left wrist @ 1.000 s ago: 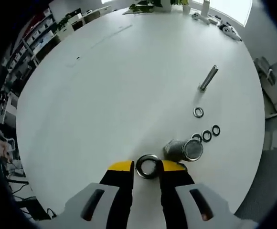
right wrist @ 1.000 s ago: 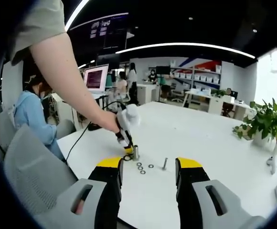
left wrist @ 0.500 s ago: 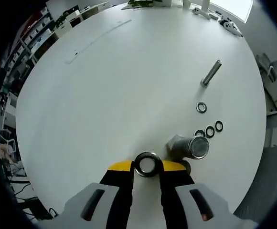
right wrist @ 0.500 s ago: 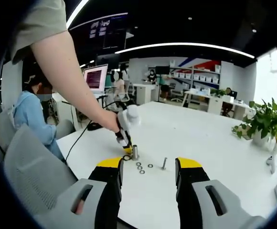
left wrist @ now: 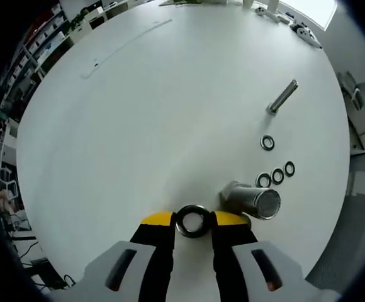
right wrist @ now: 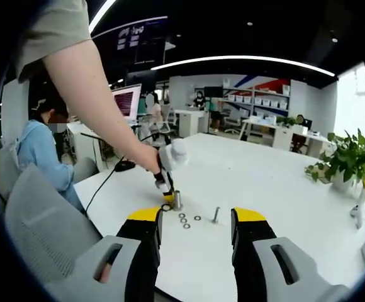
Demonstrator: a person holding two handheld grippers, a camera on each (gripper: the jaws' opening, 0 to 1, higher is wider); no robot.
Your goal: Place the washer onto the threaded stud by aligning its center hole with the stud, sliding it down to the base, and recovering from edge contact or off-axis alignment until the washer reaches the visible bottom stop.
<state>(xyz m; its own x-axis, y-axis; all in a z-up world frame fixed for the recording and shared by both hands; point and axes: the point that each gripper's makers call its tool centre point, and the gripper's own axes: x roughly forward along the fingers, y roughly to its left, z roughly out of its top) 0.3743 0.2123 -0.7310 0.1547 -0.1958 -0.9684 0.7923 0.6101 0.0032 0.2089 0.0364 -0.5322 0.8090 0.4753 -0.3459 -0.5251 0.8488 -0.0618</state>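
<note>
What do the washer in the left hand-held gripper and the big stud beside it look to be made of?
Washer: likely steel, dark polished finish, with bright glints on its rim. Stud: grey metal, probably steel too, duller, with a flat, brighter end face. The left hand-held gripper is shut on the washer.

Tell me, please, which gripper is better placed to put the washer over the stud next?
Left. The left gripper already pinches the washer, close beside the upright stud. The right gripper is open, empty, and hangs well back from the stud.
</note>
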